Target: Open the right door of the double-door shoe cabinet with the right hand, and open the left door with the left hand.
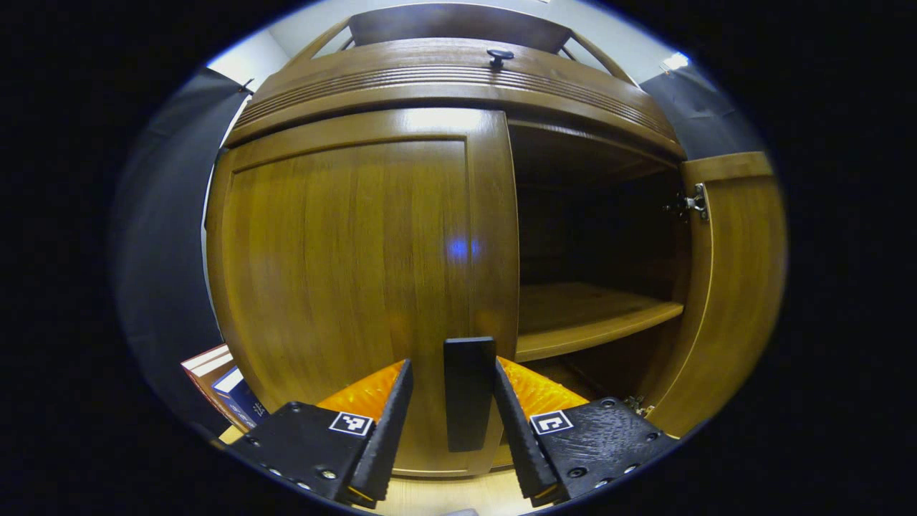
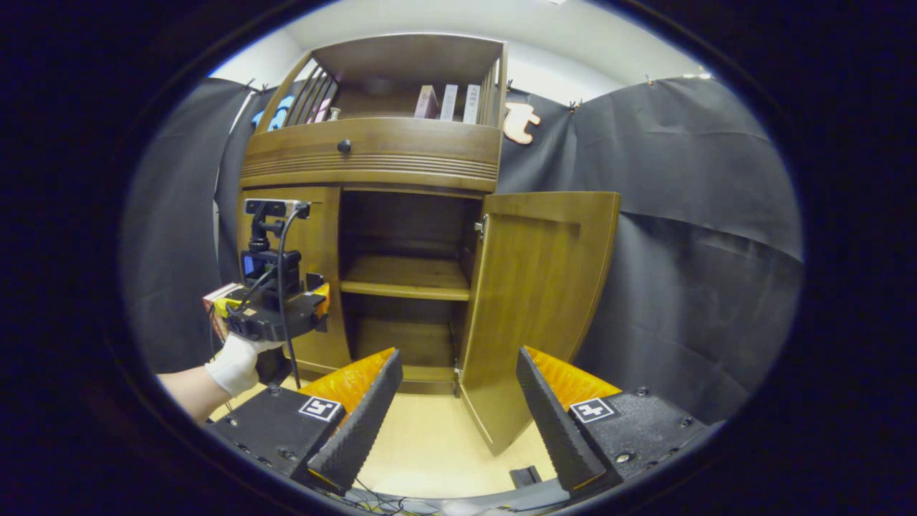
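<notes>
So, right door swung open, left tool wide around the left door's handle (not gripping), right tool wide; book spines unreadable.

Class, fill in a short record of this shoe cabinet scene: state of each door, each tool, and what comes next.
right door: swung open, shelf inside exposed
left door: closed
left door handle: between left tool fingers, not clamped
right tool: open, empty, back from the cabinet
likely next: close on the handle, pull
</notes>
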Available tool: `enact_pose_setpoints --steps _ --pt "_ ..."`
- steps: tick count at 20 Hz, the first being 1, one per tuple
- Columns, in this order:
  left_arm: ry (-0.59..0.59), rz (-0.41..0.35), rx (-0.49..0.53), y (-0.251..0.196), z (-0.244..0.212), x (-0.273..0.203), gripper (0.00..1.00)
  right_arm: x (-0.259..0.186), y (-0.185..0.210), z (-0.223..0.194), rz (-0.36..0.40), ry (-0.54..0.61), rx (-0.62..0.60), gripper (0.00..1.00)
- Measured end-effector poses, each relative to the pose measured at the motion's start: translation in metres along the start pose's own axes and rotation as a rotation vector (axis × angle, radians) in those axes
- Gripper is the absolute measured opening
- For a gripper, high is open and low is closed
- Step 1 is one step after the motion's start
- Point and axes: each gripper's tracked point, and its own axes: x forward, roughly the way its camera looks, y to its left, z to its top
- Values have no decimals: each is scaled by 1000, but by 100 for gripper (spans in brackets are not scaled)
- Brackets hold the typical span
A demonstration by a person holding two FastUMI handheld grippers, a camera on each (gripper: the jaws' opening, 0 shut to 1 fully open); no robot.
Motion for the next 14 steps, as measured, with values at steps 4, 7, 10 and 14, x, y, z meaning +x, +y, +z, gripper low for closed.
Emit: enact_pose_setpoints --steps 4,7,10,14 --pt "36 -18 8 -9 -11 4 25 -2 2 0 9 -1 -4 100" --pt "34 -31 -3 -10 -12 2 30 -2 3 1 16 -4 1 100" --pt "35 -65 -11 -11 -12 -6 30 -2 5 -3 27 9 12 100" --pt "22 -106 -19 -7 -14 -32 30 -3 7 -10 41 25 23 100"
